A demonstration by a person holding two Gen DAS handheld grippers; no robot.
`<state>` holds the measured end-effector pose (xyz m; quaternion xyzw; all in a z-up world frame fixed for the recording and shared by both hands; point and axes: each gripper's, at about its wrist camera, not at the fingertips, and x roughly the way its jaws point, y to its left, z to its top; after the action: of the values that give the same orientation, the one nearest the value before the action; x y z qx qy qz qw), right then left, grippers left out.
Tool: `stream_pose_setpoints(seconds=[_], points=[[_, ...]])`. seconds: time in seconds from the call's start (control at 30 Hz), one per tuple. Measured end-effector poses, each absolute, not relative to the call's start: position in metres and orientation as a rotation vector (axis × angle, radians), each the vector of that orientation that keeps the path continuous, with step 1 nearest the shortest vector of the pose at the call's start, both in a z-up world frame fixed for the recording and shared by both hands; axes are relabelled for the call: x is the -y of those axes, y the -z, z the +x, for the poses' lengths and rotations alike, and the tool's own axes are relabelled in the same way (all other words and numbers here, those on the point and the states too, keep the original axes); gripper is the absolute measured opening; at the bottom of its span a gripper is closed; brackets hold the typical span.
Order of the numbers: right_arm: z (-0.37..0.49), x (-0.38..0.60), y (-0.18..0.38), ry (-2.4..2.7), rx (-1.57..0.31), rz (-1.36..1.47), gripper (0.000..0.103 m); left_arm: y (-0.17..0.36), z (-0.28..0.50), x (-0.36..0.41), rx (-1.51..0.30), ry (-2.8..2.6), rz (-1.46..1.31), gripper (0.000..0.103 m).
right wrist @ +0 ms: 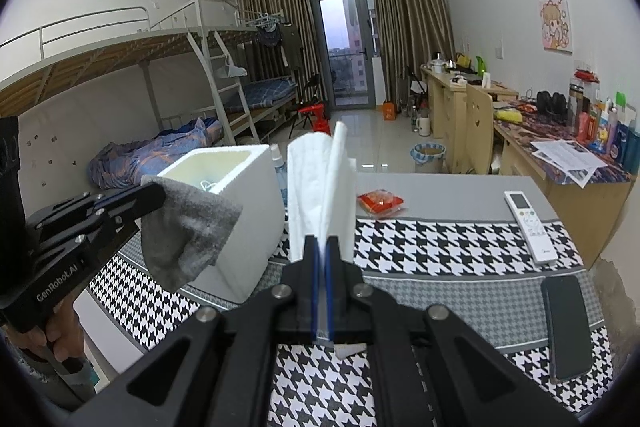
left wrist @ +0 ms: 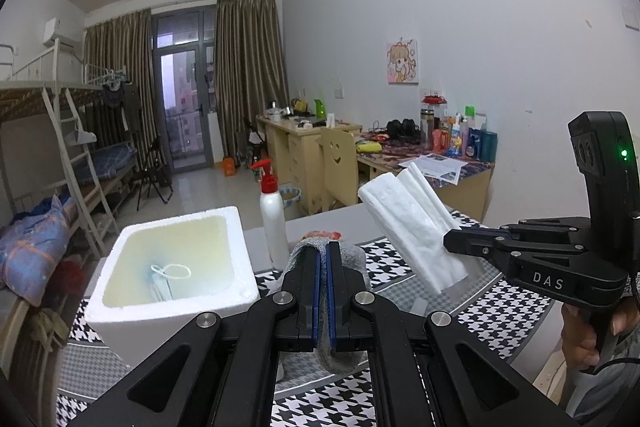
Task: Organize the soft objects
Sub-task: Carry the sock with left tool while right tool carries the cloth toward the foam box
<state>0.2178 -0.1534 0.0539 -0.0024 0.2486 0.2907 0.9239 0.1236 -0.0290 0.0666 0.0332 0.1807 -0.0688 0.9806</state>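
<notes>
Hanging beside the white foam box (right wrist: 240, 211), the left gripper (left wrist: 323, 247) pinches a gray sock (right wrist: 188, 235); right of the box, the right gripper (right wrist: 322, 241) squeezes a white tissue pack (right wrist: 316, 187).

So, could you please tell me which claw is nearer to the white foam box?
Left. The left claw, shut on the grey sock, hangs just beside the foam box. The right claw, shut on the white packet, is farther off, beyond the spray bottle.
</notes>
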Motion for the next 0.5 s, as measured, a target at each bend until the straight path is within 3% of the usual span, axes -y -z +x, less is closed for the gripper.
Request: stream_pose_setpoints(seconds=[0.5], points=[[0.22,0.144,-0.068,-0.611,-0.467,-0.012,0.005,-0.086,0.125,0.022,-0.309,0.096,0.082,0.003]])
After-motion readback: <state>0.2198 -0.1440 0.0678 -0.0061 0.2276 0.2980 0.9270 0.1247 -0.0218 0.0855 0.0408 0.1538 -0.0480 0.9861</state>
